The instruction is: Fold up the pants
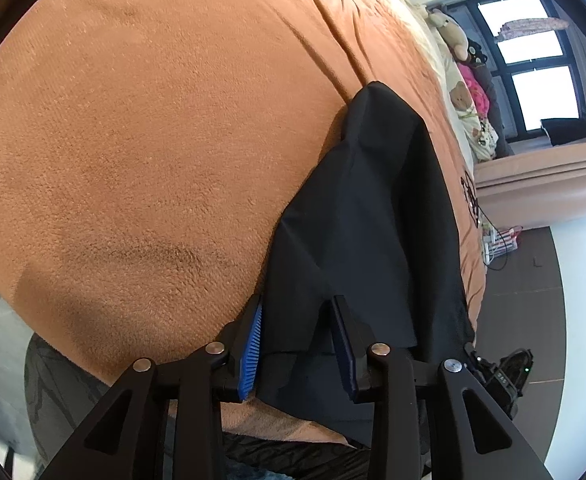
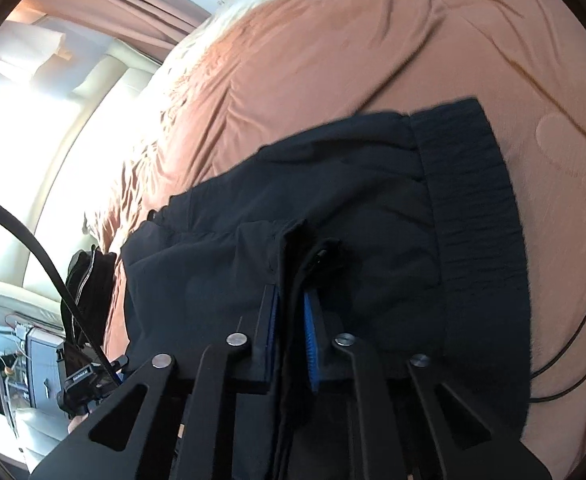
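Black pants (image 1: 365,216) lie on an orange-brown blanket (image 1: 153,120) on a bed. In the left wrist view my left gripper (image 1: 299,304) is open, its blue-padded fingers (image 1: 253,344) straddling the pants' near edge without pinching it. In the right wrist view the pants (image 2: 353,200) show their ribbed waistband (image 2: 473,184) at the right. My right gripper (image 2: 291,296) is shut on a raised fold of the pants fabric (image 2: 293,248), which runs up between the two blue pads.
Plush toys (image 1: 457,36) and pillows sit at the bed's head by a window (image 1: 533,60). A black cable (image 2: 573,360) lies on the blanket (image 2: 333,40) at right. A black bag (image 2: 89,280), a sofa and floor clutter lie beyond the bed's left edge.
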Motion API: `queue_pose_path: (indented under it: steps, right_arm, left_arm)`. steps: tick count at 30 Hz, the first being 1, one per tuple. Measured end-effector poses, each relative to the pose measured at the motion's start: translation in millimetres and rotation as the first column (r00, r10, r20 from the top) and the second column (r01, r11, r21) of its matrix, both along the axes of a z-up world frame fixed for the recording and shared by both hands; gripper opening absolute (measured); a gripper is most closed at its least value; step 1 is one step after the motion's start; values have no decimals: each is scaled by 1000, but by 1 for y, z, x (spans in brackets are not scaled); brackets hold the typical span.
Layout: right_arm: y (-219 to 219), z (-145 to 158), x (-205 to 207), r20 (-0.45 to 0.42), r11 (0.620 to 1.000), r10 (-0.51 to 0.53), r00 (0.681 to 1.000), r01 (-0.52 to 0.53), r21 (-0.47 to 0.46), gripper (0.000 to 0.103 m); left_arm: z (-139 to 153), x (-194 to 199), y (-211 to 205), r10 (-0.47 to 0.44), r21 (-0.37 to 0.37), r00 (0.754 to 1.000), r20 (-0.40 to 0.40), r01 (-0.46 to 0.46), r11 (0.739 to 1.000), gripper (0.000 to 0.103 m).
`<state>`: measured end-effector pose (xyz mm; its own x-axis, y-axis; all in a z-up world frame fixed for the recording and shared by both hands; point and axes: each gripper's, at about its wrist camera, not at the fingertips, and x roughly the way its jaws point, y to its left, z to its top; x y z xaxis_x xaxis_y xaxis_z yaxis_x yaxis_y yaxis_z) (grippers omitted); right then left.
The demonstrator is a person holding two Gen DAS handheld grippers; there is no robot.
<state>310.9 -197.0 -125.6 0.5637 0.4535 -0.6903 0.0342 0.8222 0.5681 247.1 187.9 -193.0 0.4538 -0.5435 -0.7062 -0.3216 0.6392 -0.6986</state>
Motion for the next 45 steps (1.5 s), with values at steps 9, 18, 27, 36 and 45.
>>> queue_pose_path:
  steps: [9, 18, 27, 36, 45]
  right_arm:
    - [0, 32, -8, 100, 995, 5, 995, 5, -95, 6]
    - [3, 62, 8, 131, 971, 11, 991, 21, -238, 5]
    - [16, 76, 38, 120, 936, 23, 993, 20, -352, 5]
    - [21, 64, 50, 42, 934, -20, 999, 33, -356, 13]
    - [24, 66, -2, 69, 970, 14, 998, 3, -241, 51]
  left_arm:
    - [2, -4, 4, 9, 27, 1000, 7, -9, 1000, 15]
    - [4, -6, 7, -3, 34, 1000, 13, 3, 999, 15]
    - [17, -8, 12, -9, 45, 999, 36, 7, 999, 15]
    - [37, -16, 6, -12, 35, 998, 65, 10, 999, 30]
    - [47, -21, -12, -37, -13, 997, 71, 38, 999, 48]
